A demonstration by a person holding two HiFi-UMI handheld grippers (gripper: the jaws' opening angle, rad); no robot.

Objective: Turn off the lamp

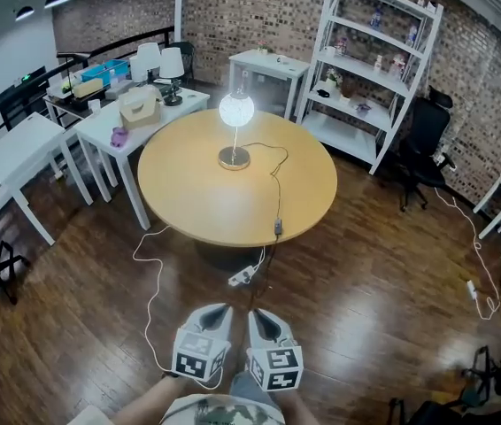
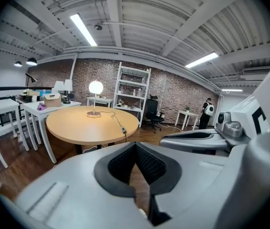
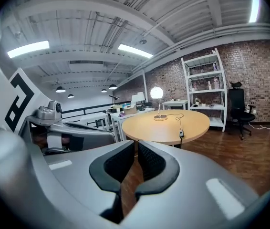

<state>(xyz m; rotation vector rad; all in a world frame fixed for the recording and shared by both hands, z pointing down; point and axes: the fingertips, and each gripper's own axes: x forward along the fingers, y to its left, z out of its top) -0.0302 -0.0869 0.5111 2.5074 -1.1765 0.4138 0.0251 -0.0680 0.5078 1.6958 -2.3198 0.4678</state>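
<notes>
A lamp (image 1: 236, 111) with a glowing white globe stands on its round metal base (image 1: 234, 158) near the far side of the round wooden table (image 1: 188, 193). Its black cord runs to an inline switch (image 1: 278, 228) at the table's near edge. The lit lamp (image 2: 96, 87) and the switch (image 2: 123, 129) also show in the left gripper view, and the lamp (image 3: 157, 92) and switch (image 3: 181, 134) in the right gripper view. My left gripper (image 1: 219, 310) and right gripper (image 1: 261, 317) hover side by side low over the floor, well short of the table. Both are shut and hold nothing.
A white power strip (image 1: 242, 277) and loose cables lie on the wooden floor between me and the table. White side tables (image 1: 100, 127) stand at left, a white shelf unit (image 1: 374, 69) and a black office chair (image 1: 423, 144) at back right. A person (image 2: 207, 109) stands far off.
</notes>
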